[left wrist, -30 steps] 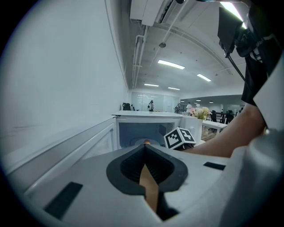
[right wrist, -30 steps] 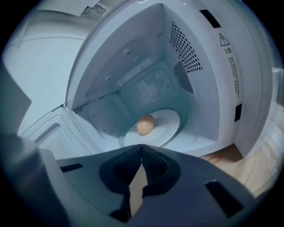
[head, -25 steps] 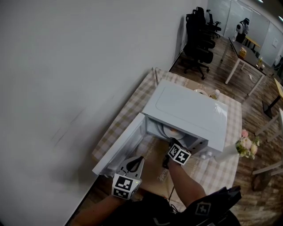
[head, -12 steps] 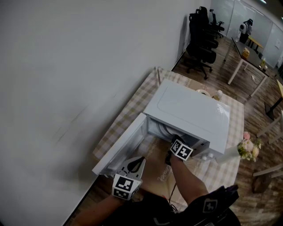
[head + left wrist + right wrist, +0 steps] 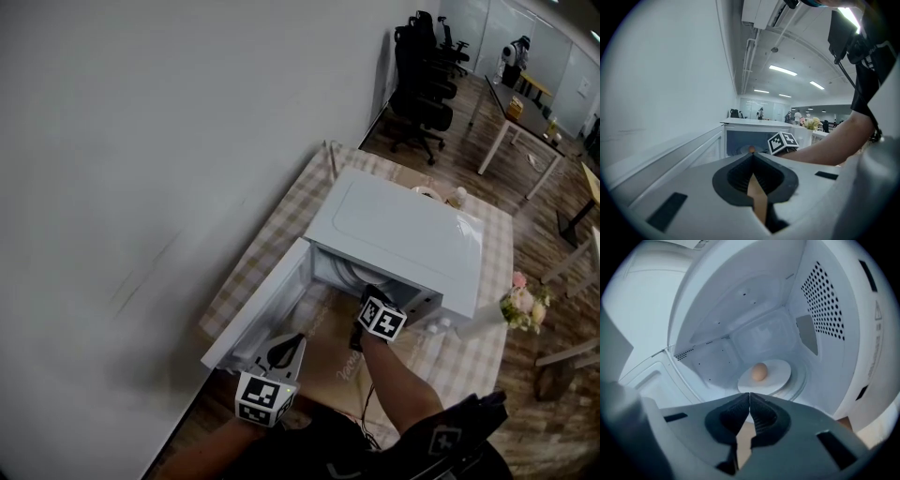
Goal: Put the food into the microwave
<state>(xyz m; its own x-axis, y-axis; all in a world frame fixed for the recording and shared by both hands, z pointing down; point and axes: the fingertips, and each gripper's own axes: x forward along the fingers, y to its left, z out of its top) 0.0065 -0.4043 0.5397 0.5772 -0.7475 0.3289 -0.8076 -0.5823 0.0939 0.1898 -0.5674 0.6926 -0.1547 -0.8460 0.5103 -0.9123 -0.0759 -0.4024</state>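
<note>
Right gripper view showed the egg [image 5: 759, 371] resting on a white plate [image 5: 780, 375] inside the microwave [image 5: 740, 310], at twelve o'clock from the right tool [image 5: 749, 398], jaws pressed together, empty; left tool [image 5: 751, 159] likewise closed.

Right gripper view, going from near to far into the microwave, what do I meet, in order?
Right tool, shut and empty → white plate → egg resting on that plate → microwave back wall.
</note>
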